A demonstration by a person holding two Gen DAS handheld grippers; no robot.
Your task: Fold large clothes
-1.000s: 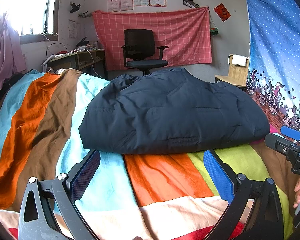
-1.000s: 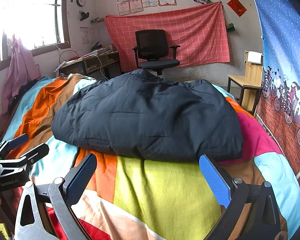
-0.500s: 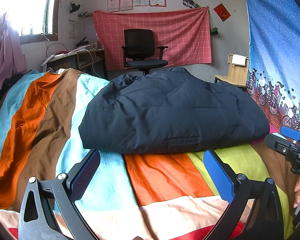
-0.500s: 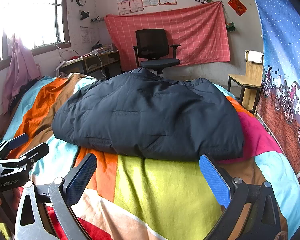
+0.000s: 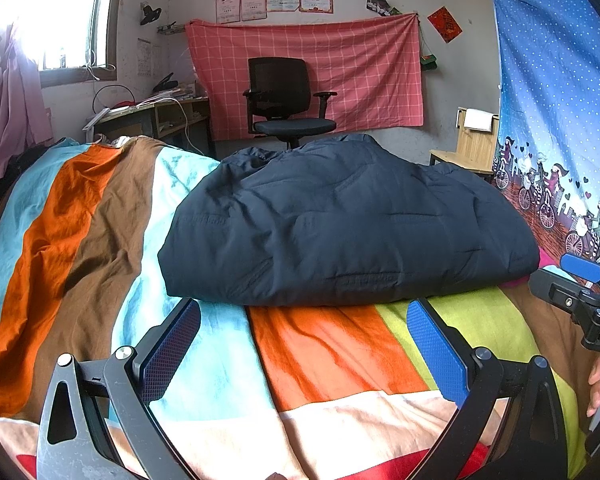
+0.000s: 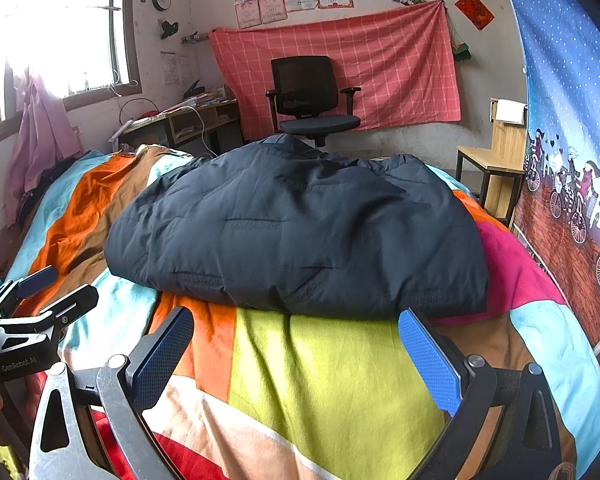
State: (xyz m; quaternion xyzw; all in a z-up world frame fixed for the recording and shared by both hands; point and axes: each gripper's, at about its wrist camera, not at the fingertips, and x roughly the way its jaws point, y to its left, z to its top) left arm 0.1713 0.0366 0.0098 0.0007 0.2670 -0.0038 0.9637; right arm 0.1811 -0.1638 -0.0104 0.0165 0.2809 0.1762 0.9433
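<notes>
A dark navy padded jacket lies folded in a thick bundle on the striped bedspread; it also shows in the right wrist view. My left gripper is open and empty, a little short of the jacket's near edge. My right gripper is open and empty, also just short of the near edge. The right gripper shows at the right edge of the left wrist view, and the left gripper at the left edge of the right wrist view.
The bed fills the foreground, with its colourful bedspread. A black office chair stands beyond the bed, a cluttered desk at the back left, a wooden stool at the right. A blue curtain hangs on the right.
</notes>
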